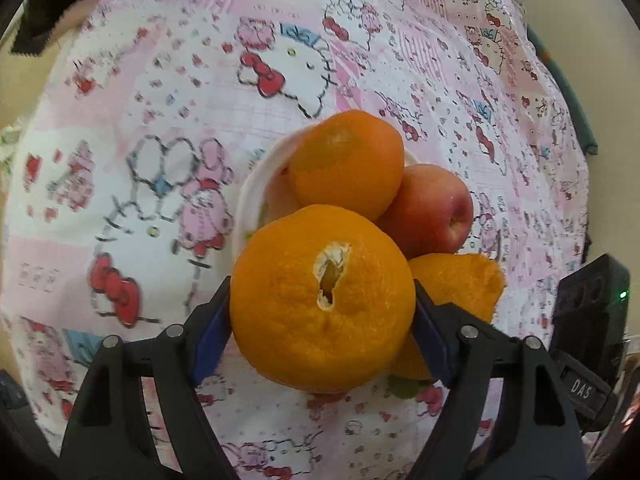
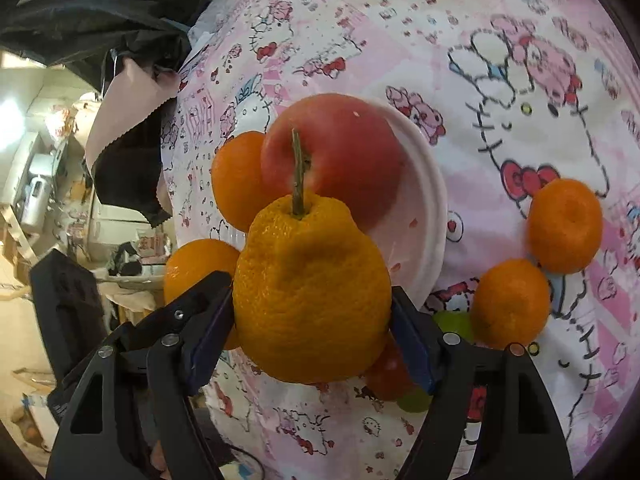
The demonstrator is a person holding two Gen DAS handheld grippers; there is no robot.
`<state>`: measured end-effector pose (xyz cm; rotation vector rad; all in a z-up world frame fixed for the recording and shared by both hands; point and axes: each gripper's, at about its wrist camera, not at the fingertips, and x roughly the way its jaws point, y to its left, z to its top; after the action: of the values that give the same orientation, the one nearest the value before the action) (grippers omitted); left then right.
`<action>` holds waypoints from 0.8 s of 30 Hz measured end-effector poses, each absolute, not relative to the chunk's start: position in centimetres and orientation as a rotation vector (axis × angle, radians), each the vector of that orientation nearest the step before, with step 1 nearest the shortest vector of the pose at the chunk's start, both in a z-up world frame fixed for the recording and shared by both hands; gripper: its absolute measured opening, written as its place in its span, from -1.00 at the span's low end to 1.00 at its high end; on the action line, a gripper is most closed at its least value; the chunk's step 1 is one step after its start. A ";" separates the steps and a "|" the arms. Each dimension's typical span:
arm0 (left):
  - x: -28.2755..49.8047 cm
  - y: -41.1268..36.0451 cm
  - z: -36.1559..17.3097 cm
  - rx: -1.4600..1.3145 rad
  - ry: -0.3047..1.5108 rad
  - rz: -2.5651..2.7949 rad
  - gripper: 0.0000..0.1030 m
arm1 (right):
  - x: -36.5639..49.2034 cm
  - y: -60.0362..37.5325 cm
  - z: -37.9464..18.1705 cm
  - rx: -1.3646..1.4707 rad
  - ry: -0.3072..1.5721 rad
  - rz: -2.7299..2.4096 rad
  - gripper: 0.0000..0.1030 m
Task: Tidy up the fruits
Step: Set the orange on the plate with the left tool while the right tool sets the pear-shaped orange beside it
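**Both grippers clamped on citrus beside the plate**

The left gripper [image 1: 322, 316] is closed on a torn orange [image 1: 320, 300], its blue pads pressing the fruit's two sides. The fruit fills the gap between the fingers, with a ragged hole in its peel facing the camera. Just past it stands a white plate [image 1: 250, 196] on the pink cartoon cloth [image 1: 120, 120]. On the plate a second orange [image 1: 348, 164] lies against a red apple [image 1: 432, 208]; a paler fruit shows behind them, too hidden to name.

To the right of the torn orange, and touching or nearly touching it, is a knobbly citrus [image 1: 460, 280], and the black body of the other tool shows at the right edge.

The right gripper [image 2: 312, 320] grips that knobbly citrus [image 2: 312, 296], pads tight on both flanks, the stalk end pointing away from the camera. Beyond it, in the right wrist view, the apple [image 2: 340, 164] sits on the plate [image 2: 428, 216] with the orange [image 2: 236, 180] at its left. The torn orange [image 2: 196, 264] peeks out behind the left finger.

Two small oranges [image 2: 564, 226] [image 2: 510, 304] lie on the cloth [image 2: 520, 100] to the right, off the plate, close together. Under the right finger a green fruit [image 2: 454, 324] and something red [image 2: 388, 372] are partly hidden.
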<state>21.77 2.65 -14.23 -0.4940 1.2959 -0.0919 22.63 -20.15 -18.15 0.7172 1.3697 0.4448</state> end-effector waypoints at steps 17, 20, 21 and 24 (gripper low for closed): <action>21.4 3.0 -12.3 -0.461 1.203 -0.082 0.71 | 22.5 -21.7 -16.6 0.769 1.311 0.457 0.60; 21.4 3.2 -11.7 -0.476 1.184 -0.092 0.72 | 22.5 -22.2 -15.5 0.757 1.278 0.451 0.60; 21.3 3.2 -11.5 -0.483 1.174 -0.098 0.72 | 22.5 -22.5 -15.1 0.755 1.267 0.449 0.60; 21.1 3.0 -10.4 -0.462 1.144 -0.110 0.72 | 22.2 -23.3 -14.2 0.757 1.243 0.441 0.60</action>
<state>21.11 3.03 -10.40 -0.4623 1.1443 -0.1101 22.24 -23.31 -14.15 0.7571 1.2433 0.4411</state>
